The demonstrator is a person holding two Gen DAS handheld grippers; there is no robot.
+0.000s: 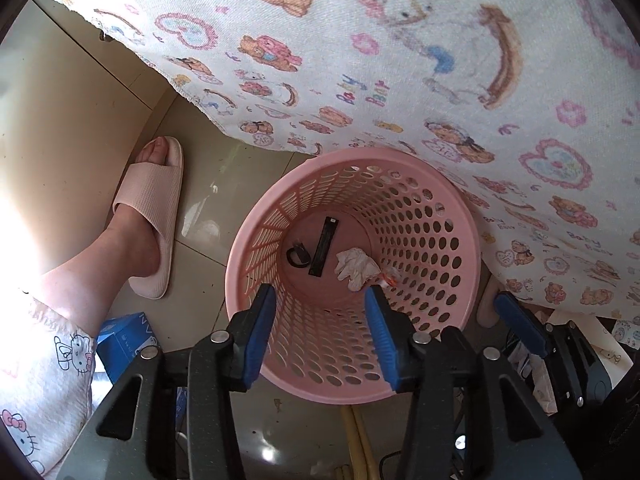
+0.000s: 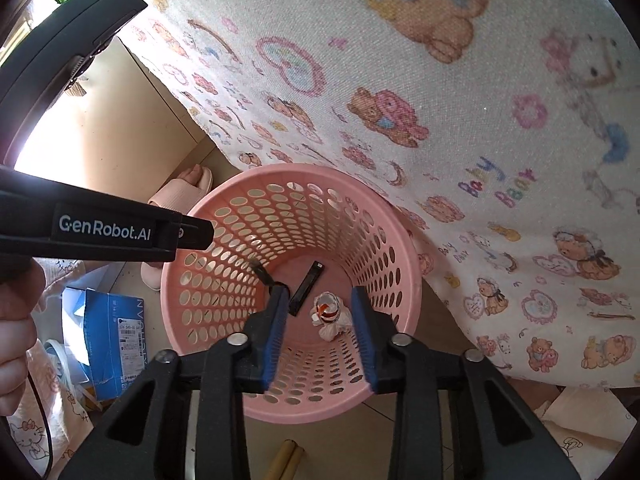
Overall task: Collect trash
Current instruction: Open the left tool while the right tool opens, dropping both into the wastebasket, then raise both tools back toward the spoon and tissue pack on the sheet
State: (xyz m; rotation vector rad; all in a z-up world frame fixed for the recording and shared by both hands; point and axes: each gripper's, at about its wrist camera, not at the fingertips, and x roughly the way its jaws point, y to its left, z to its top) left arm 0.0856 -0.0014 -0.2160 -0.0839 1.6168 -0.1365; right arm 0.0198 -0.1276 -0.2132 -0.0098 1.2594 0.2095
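Observation:
A pink perforated basket (image 1: 436, 208) stands on the floor beside a cloth-covered table; it also shows in the right wrist view (image 2: 224, 248). At its bottom lie a crumpled white wrapper (image 1: 356, 268) (image 2: 329, 314), a flat black strip (image 1: 324, 246) (image 2: 306, 288) and a small black ring-shaped piece (image 1: 298, 256). My left gripper (image 1: 320, 300) is open and empty above the basket mouth. My right gripper (image 2: 320, 300) is open and empty over the basket too. One right fingertip (image 1: 516, 318) shows in the left wrist view. The left gripper's black body (image 2: 100, 232) shows at the right view's left.
A cartoon-bear tablecloth (image 1: 400, 60) hangs over the table edge next to the basket. A foot in a pink slipper (image 1: 152, 208) stands left of the basket. A blue box (image 2: 108, 332) lies on the tiled floor. Wooden sticks (image 2: 286, 460) lie below the basket.

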